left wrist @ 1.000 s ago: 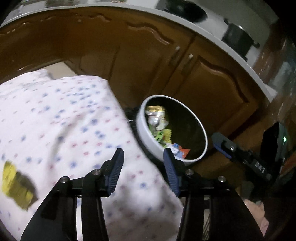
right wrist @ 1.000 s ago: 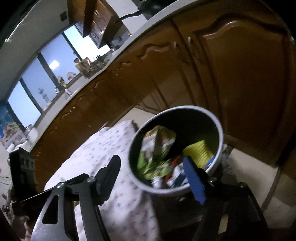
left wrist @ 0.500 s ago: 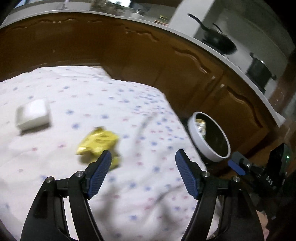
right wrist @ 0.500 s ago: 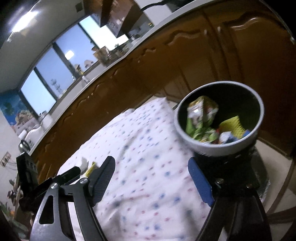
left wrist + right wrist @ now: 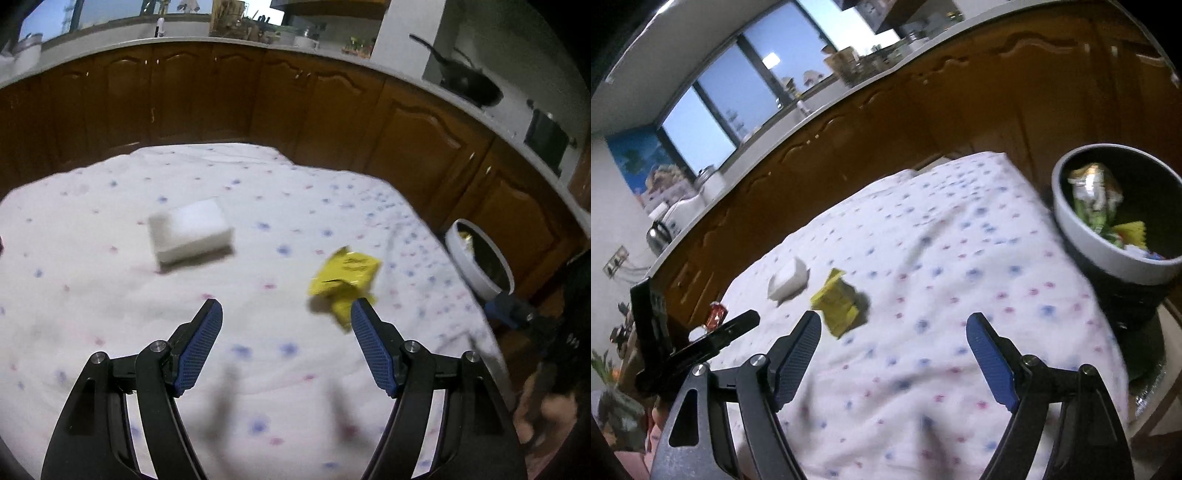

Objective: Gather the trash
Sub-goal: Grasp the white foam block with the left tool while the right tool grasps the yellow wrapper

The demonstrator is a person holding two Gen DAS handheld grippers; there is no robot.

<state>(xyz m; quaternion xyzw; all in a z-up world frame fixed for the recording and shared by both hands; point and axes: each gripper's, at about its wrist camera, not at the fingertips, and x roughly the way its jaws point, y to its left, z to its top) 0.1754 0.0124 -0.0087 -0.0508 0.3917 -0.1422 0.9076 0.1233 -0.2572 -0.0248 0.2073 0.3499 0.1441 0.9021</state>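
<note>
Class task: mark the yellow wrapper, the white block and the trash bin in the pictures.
yellow wrapper (image 5: 345, 275), left wrist view, middle of its crumpled face
white block (image 5: 190, 230), left wrist view, its top face
trash bin (image 5: 1108, 254), right wrist view, its near white rim

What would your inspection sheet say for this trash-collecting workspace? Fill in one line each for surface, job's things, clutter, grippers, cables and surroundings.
Surface: table under a white tablecloth with blue and pink dots, wrinkled near the right edge.
Job's things: crumpled yellow wrapper on the cloth; round trash bin beside the table, holding wrappers; small red wrapper near the far left edge.
Clutter: white block, apart from the yellow wrapper.
Grippers: left gripper open, empty, over the cloth; right gripper open, empty.
Cables: nothing seen.
Surroundings: brown kitchen cabinets under a countertop; windows; black pan on the stove.
</note>
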